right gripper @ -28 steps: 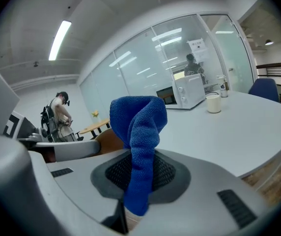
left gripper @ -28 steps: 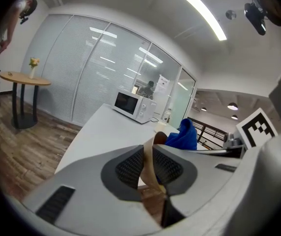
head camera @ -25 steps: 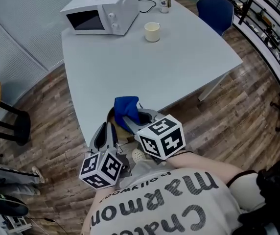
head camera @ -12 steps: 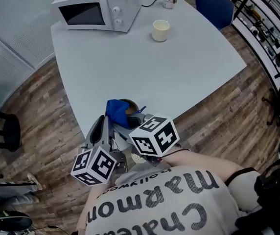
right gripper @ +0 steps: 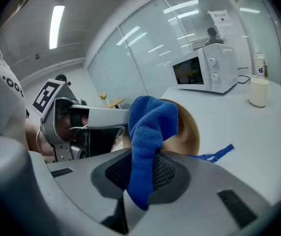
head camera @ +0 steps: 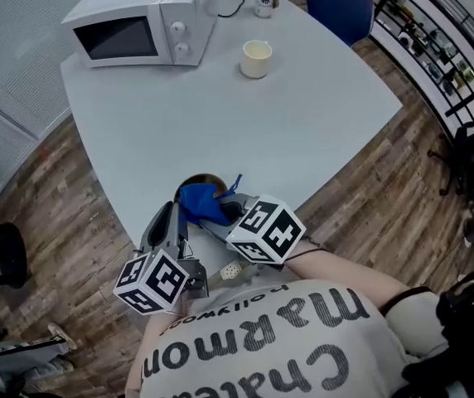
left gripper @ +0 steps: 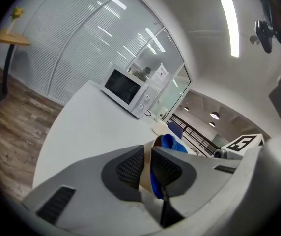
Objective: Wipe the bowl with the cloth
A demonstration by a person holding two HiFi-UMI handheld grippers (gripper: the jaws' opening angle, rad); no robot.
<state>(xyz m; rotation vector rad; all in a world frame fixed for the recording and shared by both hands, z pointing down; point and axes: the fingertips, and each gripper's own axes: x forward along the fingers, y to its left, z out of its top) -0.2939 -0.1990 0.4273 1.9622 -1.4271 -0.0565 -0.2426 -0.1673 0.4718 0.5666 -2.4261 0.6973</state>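
Left gripper (left gripper: 148, 167) pinches the bowl (right gripper: 188, 132) at its 7 o'clock rim, likely light and stiff; right gripper (right gripper: 141, 173) clamps the soft cloth (right gripper: 150, 117), best held bunched.

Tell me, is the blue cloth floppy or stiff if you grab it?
Probably floppy: the cloth folds and droops where the right gripper pinches it. It seems light too, since one small pinch carries the whole bundle. Its fuzzy weave likely catches on the pads, so it shouldn't slip out easily.
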